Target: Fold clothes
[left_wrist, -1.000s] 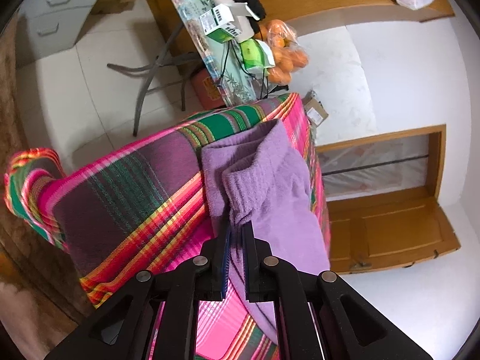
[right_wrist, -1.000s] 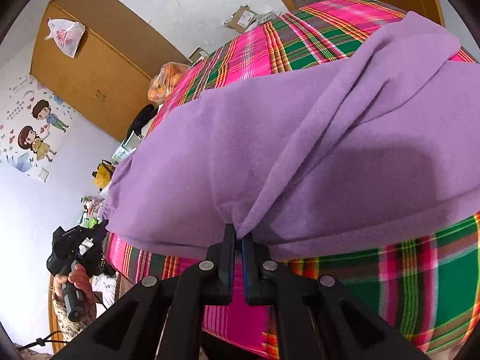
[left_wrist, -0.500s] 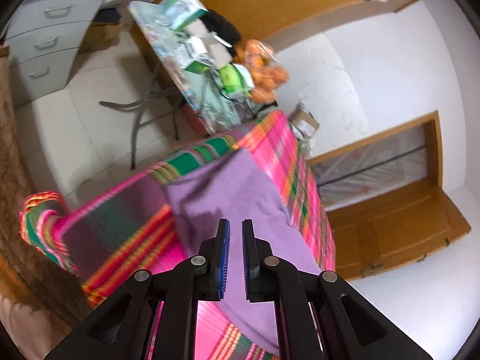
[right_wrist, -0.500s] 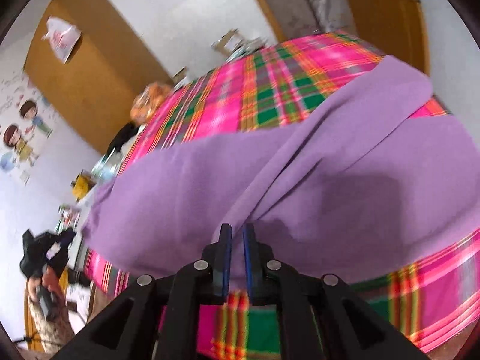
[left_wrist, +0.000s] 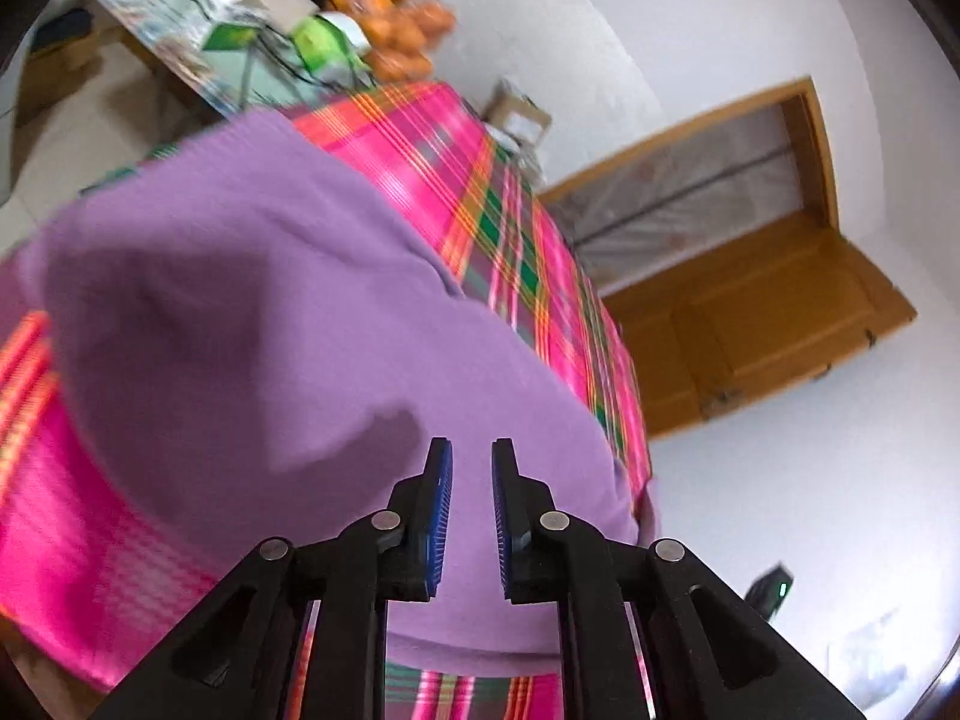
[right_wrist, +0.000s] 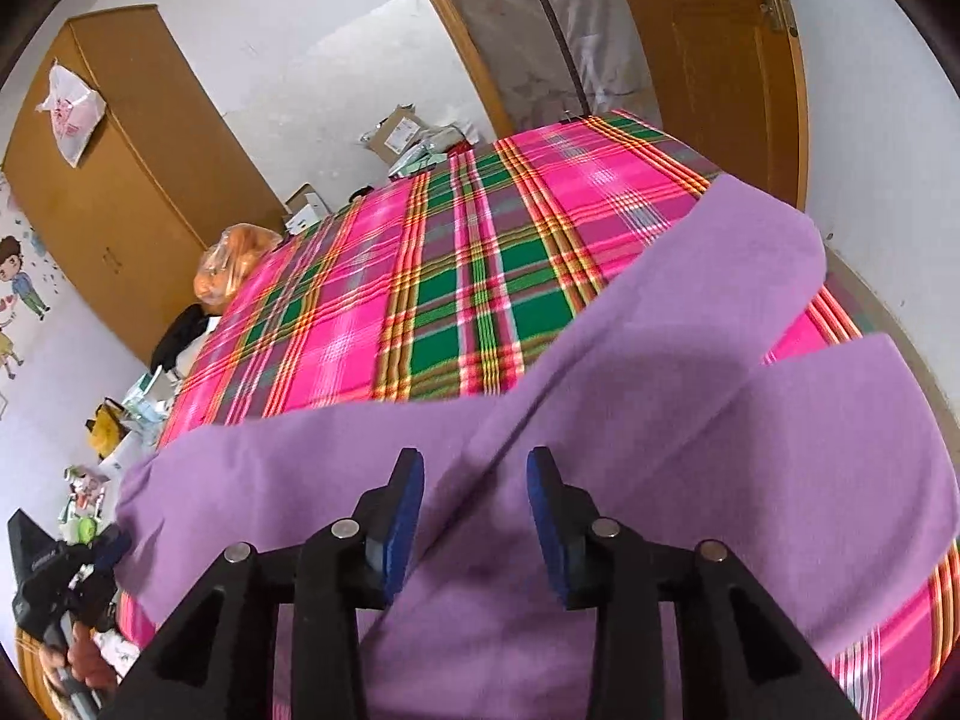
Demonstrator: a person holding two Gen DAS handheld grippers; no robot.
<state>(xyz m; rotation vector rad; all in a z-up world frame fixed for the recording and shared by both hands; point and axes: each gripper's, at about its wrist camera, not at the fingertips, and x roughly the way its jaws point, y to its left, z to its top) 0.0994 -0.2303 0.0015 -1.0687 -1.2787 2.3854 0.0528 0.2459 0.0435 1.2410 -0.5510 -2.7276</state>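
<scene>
Purple fleece garment [left_wrist: 252, 324] lies spread over a pink-and-green plaid cloth [right_wrist: 456, 276] covering the bench. In the left wrist view, the left gripper [left_wrist: 471, 468] points down over the garment's lower middle, its blue-padded fingers [left_wrist: 441, 498] set a narrow gap apart and holding nothing. Bare plaid shows at the lower left and upper centre of that frame. In the right wrist view, the other handheld gripper appears at the lower left edge, gripped by a hand [right_wrist: 84, 660]. The right gripper [right_wrist: 475, 480] hovers above a diagonal fold, fingers [right_wrist: 543, 504] spread wide and empty; open plaid fills the frame's centre beyond the garment's upper edge.
</scene>
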